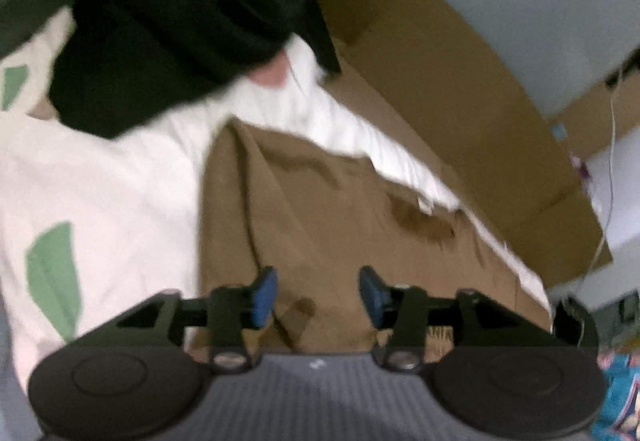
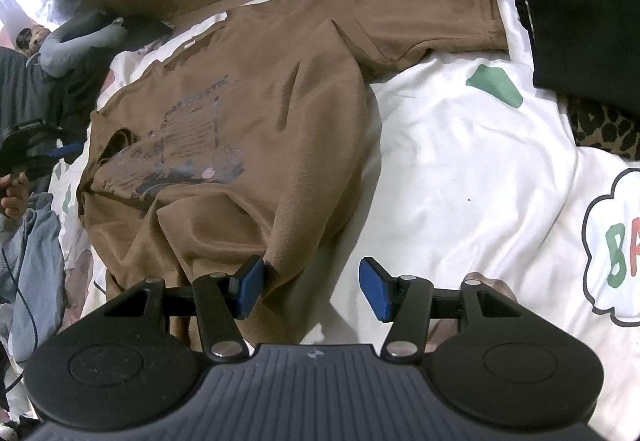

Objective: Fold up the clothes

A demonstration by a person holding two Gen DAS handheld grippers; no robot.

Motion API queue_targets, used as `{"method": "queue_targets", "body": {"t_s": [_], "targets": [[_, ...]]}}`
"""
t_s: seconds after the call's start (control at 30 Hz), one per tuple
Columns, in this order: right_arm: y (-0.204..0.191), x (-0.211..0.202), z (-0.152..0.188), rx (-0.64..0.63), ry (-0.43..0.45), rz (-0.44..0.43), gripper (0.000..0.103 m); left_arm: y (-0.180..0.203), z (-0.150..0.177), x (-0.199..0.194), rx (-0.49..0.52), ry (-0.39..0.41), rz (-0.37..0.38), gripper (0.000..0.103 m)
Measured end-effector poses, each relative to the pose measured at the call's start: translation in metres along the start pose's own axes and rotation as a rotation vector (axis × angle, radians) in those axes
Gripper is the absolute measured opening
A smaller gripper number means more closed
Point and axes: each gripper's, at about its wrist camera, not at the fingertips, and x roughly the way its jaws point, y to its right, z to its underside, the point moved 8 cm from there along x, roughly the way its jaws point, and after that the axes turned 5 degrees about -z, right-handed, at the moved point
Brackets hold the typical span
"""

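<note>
Left gripper (image 1: 318, 295): jaws apart, nothing between the blue pads, hovering over the brown T-shirt (image 2: 248, 129) near its collar end. That view is smeared, so the exact spot on the cloth is unclear.

Right gripper (image 2: 312, 287): jaws also apart, not clamped on anything. The left pad sits right at the shirt's near edge, the right pad over the white duvet (image 2: 460, 161); I can't tell if the pad touches the cloth.

The shirt lies print-up across the duvet, rumpled, one sleeve (image 2: 432, 17) stretched toward the black garment (image 2: 580, 1), with flattened cardboard (image 1: 440, 61) beyond the bed edge. No clean fold is made yet, I'd say.

To do it well: each gripper should pinch a single edge layer, not a bunched ridge; take matching points on hem and shoulder, lift both evenly, and keep the cloth taut so the fold lands straight. Smooth the centre wrinkles first.

Pose: both tools pitch steeply down at the bed. In the right view, a hand (image 2: 14, 197) at the far left grips the other tool's handle.
</note>
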Motion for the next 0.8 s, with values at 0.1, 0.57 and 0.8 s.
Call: {"method": "queue_targets", "body": {"t_s": [0.1,0.57,0.8], "targets": [[0.000,0.000,0.000,-0.003,0.001,0.000,0.060,-0.012,-0.002,0.003,-0.042,-0.004,-0.013,0.054],[-0.002,0.002,-0.002,-0.005,0.000,0.004,0.060,-0.010,0.034,0.036,-0.078,-0.150,0.027,0.011],[-0.002,0.001,-0.001,-0.004,0.002,0.003,0.060,-0.011,0.045,0.052,-0.065,-0.179,-0.010,0.030]]}}
